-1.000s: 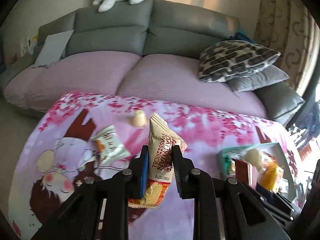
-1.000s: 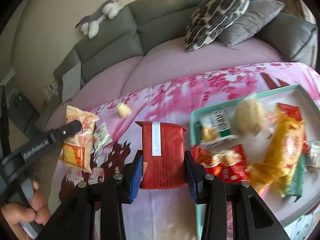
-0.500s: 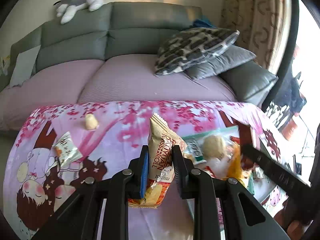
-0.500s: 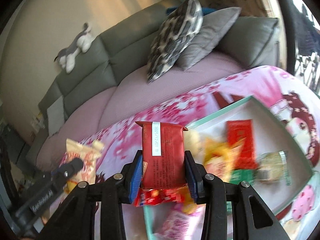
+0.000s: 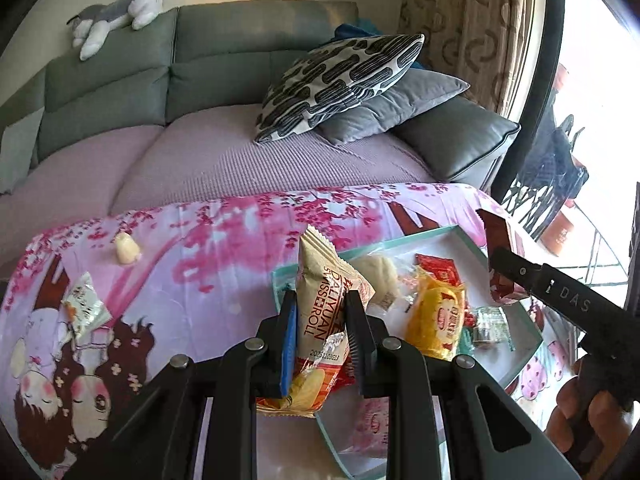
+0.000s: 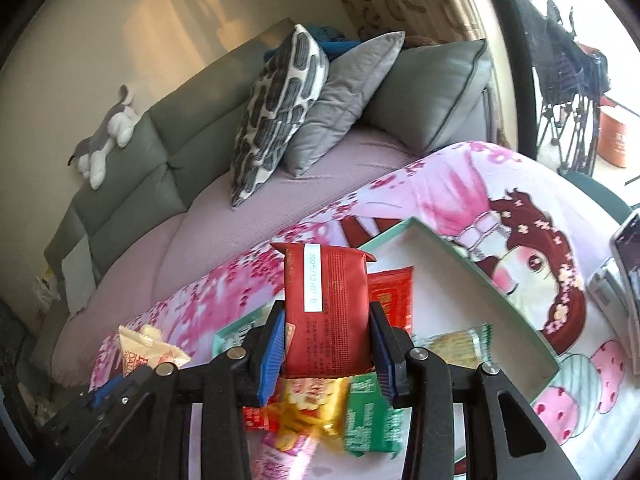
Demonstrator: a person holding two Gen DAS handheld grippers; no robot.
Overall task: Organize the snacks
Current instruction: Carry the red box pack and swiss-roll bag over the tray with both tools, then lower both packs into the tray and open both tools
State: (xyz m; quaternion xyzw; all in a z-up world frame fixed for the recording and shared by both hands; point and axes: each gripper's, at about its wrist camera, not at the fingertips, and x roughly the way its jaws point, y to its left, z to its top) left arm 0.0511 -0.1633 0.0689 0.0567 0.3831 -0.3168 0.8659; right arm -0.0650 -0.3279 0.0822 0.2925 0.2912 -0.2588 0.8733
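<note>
My left gripper [image 5: 322, 316] is shut on a cream Swiss roll packet [image 5: 324, 304], held upright above the left edge of the teal-rimmed white tray [image 5: 432, 234]. My right gripper [image 6: 326, 334] is shut on a red snack packet [image 6: 328, 312], held over the same tray [image 6: 452, 252]. In the left wrist view the right gripper [image 5: 500, 256] and its red packet [image 5: 498, 232] hang at the tray's right side. Inside the tray lie a yellow packet [image 5: 438, 320], a pale round bun [image 5: 380, 272], red packets and a green one [image 6: 370, 412].
On the pink cartoon-print cloth [image 5: 224, 248] lie a small white packet [image 5: 84, 308] and a pale wrapped sweet [image 5: 127, 249], left of the tray. A grey sofa [image 5: 224, 80] with cushions and a plush dog [image 5: 120, 8] stands behind. A person's hand [image 5: 580, 412] holds the right gripper.
Both grippers have swung to the right with their packets, from over the open cloth to over the tray. The loose packet and sweet now lie far to the left.
</note>
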